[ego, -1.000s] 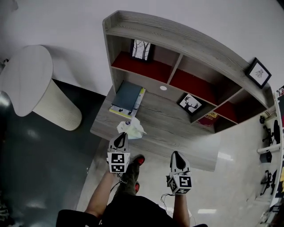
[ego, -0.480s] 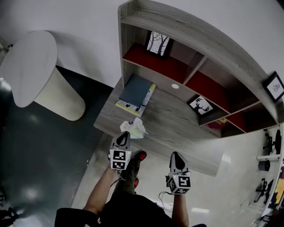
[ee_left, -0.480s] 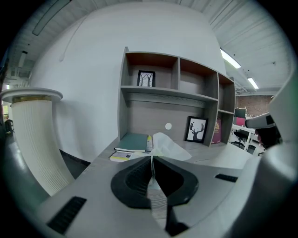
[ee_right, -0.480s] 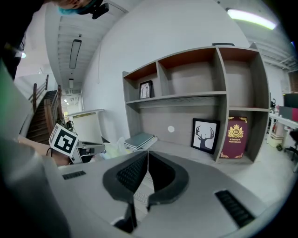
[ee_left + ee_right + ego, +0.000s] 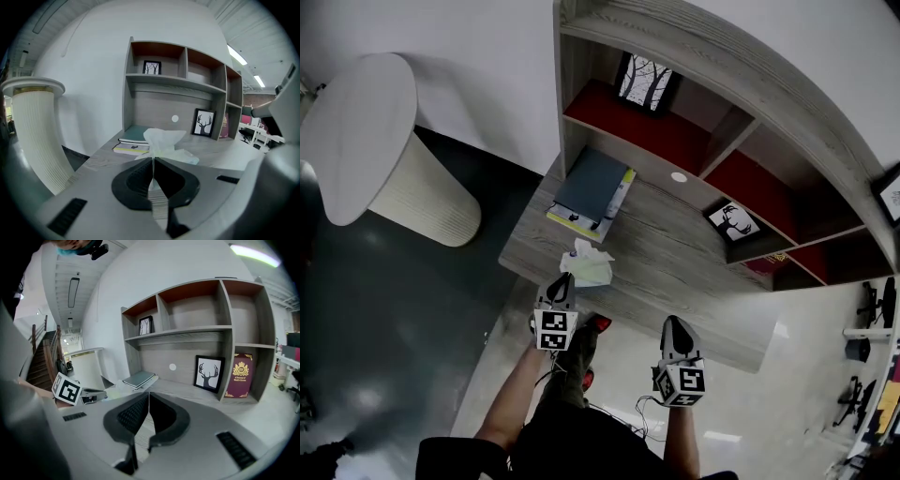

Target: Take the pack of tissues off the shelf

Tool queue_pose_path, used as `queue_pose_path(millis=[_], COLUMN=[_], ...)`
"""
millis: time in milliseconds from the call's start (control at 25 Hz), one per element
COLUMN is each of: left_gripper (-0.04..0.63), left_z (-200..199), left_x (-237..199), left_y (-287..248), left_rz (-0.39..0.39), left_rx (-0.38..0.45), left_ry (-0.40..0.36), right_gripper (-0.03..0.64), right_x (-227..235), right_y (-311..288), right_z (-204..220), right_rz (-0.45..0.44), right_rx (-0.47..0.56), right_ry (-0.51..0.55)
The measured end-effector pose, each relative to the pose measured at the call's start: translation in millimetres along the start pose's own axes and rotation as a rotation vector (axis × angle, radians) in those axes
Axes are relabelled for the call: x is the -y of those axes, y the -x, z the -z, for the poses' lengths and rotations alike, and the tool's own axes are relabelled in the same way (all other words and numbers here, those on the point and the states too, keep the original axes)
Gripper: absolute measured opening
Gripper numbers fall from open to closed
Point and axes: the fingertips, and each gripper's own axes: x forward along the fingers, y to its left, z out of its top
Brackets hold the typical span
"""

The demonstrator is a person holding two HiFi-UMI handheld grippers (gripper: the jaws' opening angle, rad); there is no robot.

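The pack of tissues (image 5: 588, 267) lies on the grey desk (image 5: 675, 272) near its front edge, with a white tissue sticking up from it. My left gripper (image 5: 558, 282) points at it from the front, jaws shut, tips right at the pack's near side. In the left gripper view the pack (image 5: 165, 143) sits just past the closed left gripper (image 5: 153, 159); I cannot tell whether they touch. My right gripper (image 5: 673, 324) hangs shut and empty off the desk's front, and its own view shows the right gripper (image 5: 148, 393) with jaws together.
A grey shelf unit (image 5: 722, 56) with red-floored compartments stands on the desk, holding a tree picture (image 5: 647, 82) and a deer picture (image 5: 731, 222). A stack of books (image 5: 591, 183) lies behind the pack. A white ribbed round table (image 5: 356, 131) stands to the left.
The head view has shifted, so the desk and shelf sit further right and closer. The pack and both grippers keep about the same places relative to the desk.
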Motion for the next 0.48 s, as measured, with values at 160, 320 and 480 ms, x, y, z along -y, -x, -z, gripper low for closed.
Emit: queue_pose_path(millis=[160,320,480], left_gripper=[0.017,0.017,0.018], left_z=[19.9,29.7,30.0], left_x=[-2.8,-3.1,-1.2], left_y=[-4.5,-4.1,-4.0], left_rz=[-0.012,-0.017,-0.007], left_rx=[-0.056,-0.076,-0.07], left_ry=[-0.053,-0.065,-0.061], right_gripper=[0.029,0.029,0.029], right_x=[0.9,1.8,1.8], right_y=[-0.2,0.4,0.8], right_z=[5.8,7.7,7.7], right_rz=[0.003,0.011,0.015], right_rx=[-0.009,-0.016,-0.016], right_ry=[-0.005,0.0,-0.003])
